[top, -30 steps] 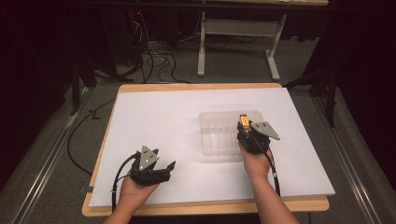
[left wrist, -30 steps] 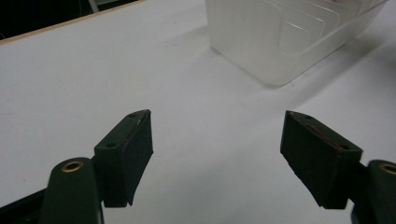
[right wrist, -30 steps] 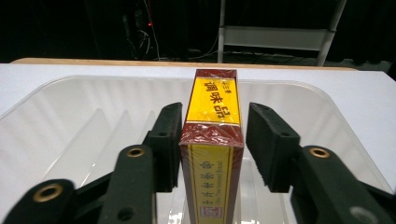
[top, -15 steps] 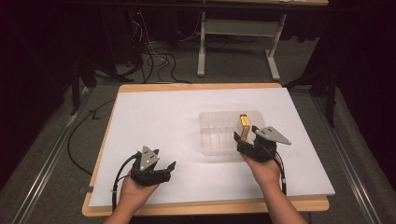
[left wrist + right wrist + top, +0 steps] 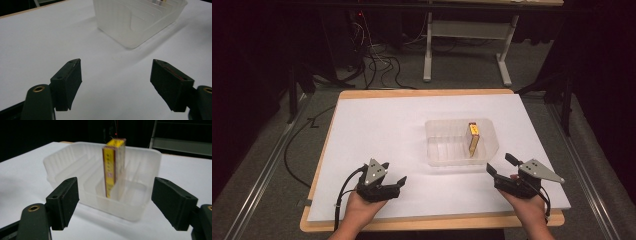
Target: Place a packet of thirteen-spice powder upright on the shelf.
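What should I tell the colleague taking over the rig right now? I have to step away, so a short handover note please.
Left gripper: open, holding nothing, resting near the table's front edge.
Right gripper: jaws have just been opening, nothing between them, on the near side of the clear tray.
Yellow box: stands on end, leaning inside the tray's right part, on the white table sheet.
Done: box is in the tray and released.
Left: nothing obvious; perhaps straighten the leaning box.

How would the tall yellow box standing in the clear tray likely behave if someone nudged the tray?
The yellow box stands upright on a narrow end, so it would probably tip. It seems light. The thin, ribbed clear tray would likely slide easily on the smooth white table cover.
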`<state>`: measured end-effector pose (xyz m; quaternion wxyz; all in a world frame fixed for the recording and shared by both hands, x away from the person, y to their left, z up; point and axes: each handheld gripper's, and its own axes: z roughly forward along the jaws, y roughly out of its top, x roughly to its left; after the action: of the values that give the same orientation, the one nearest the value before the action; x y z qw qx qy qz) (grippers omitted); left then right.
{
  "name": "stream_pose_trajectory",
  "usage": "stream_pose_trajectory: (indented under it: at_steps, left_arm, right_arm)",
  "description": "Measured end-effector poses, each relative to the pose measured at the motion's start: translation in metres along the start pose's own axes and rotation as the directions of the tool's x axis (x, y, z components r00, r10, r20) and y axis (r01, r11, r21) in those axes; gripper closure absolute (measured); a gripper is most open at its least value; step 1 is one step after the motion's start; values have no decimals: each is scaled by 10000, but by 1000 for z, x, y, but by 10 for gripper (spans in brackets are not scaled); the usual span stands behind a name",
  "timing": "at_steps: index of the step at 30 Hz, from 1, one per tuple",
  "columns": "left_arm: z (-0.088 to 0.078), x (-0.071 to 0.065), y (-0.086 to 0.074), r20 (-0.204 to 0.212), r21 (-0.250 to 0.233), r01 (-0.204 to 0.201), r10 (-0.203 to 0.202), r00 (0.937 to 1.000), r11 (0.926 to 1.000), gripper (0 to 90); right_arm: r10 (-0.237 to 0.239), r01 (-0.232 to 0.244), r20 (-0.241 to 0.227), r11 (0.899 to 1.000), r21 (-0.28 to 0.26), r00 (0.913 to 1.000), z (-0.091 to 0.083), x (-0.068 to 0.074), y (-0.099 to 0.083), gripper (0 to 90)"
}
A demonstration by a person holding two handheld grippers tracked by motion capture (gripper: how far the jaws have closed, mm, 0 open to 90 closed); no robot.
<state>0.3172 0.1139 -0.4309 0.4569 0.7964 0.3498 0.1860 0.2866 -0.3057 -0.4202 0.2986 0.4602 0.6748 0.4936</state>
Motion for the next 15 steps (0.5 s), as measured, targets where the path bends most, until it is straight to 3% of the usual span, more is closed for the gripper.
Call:
stream_pose_trajectory:
  at_steps: [4, 9, 15]
  left_arm:
    - [3, -3, 0, 132, 31, 121, -121, 9998, 9999, 256]
    - [4, -6, 0, 316, -19, 297, -296, 9991, 9996, 257]
    - [6, -8, 0, 257, 58, 142, -144, 9996, 9999, 256]
  right_arm:
    - [52, -54, 82, 9997, 231, 10000, -1, -11, -11, 231]
    - [209, -206, -68, 9993, 301, 9998, 4, -14, -12, 226]
    - [335, -331, -124, 9991, 272, 9994, 3, -15, -13, 239]
